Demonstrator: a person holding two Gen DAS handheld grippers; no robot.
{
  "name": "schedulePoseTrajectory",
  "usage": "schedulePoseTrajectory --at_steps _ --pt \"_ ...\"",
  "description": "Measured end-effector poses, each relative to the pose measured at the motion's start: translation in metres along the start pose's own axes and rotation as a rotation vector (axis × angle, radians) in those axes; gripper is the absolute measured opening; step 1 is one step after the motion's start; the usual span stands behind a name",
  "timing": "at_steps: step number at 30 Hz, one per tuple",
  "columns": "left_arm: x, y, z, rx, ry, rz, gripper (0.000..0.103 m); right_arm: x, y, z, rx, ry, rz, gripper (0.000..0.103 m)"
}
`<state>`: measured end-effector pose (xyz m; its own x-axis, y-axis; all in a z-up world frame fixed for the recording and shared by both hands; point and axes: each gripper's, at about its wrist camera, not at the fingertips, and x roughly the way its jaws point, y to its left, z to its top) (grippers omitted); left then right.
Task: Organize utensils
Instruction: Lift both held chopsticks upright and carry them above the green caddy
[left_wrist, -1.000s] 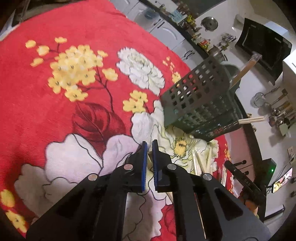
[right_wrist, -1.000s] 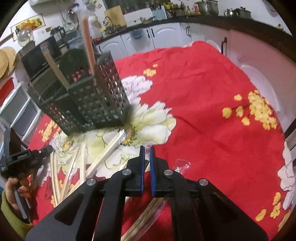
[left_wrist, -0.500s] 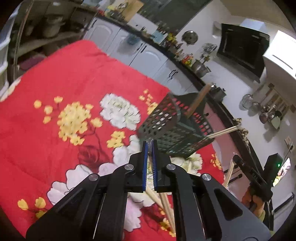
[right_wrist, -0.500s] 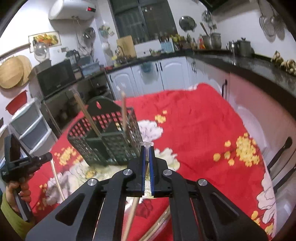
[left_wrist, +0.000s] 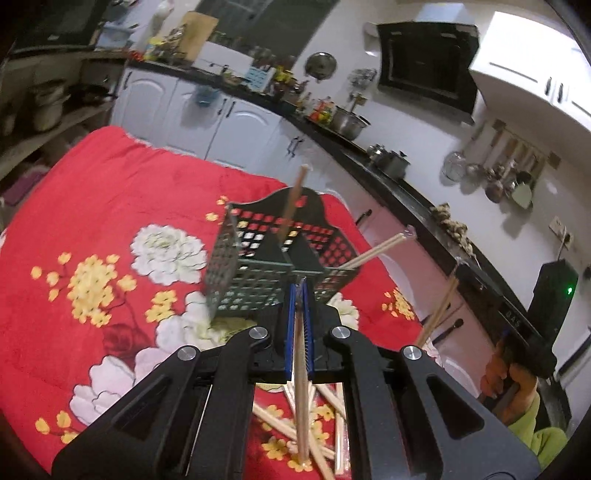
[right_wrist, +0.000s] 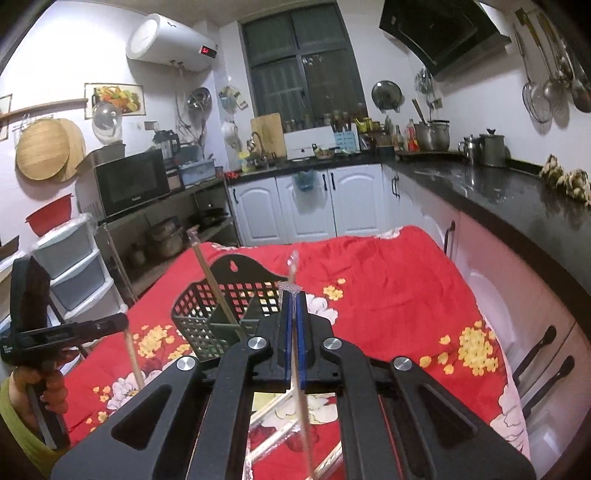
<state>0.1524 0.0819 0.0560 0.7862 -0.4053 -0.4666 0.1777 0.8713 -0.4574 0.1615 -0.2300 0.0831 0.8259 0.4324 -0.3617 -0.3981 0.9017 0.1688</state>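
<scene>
Up above the red flowered blanket (left_wrist: 110, 192), the left gripper (left_wrist: 300, 295) is squeezed tight on one wrapped chopstick (left_wrist: 302, 387), and the right gripper (right_wrist: 294, 306) is squeezed tight on another wrapped chopstick (right_wrist: 301, 398). Each stick runs long-ways along its gripper, with its top end poking out toward the dark basket (left_wrist: 258, 280) just in front and its other end hanging down toward the loose chopsticks (left_wrist: 273, 424) lying on the blanket. The basket stands near the far edge of the blanket with lots of open red blanket on its left side, and two sticks (right_wrist: 218, 291) in it lean out over its rim.
</scene>
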Motion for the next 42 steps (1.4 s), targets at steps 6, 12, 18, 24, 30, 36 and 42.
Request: schedulePoseTrajectory --at_steps 6,12,18,24,30,36,42 --pt "0.001 -0.022 0.006 0.06 -0.001 -0.022 0.002 -0.011 0.004 0.006 -0.006 -0.029 0.016 0.002" --pt "0.004 -0.045 0.015 0.114 -0.012 -0.052 0.002 -0.021 0.007 0.011 -0.011 -0.057 0.027 0.002" --pt "0.006 -0.068 0.024 0.158 -0.024 -0.087 0.002 -0.03 0.01 0.016 -0.017 -0.081 0.036 0.002" --pt "0.009 -0.086 0.033 0.186 -0.039 -0.117 0.002 -0.034 0.013 0.02 -0.029 -0.097 0.045 0.002" --pt "0.014 -0.094 0.039 0.197 -0.048 -0.13 0.002 -0.037 0.014 0.025 -0.027 -0.113 0.05 0.002" --pt "0.017 -0.105 0.047 0.213 -0.066 -0.141 0.002 -0.037 0.014 0.031 -0.034 -0.12 0.048 0.002" --pt "0.015 -0.115 0.062 0.226 -0.102 -0.143 0.002 -0.04 0.013 0.038 -0.039 -0.138 0.045 0.002"
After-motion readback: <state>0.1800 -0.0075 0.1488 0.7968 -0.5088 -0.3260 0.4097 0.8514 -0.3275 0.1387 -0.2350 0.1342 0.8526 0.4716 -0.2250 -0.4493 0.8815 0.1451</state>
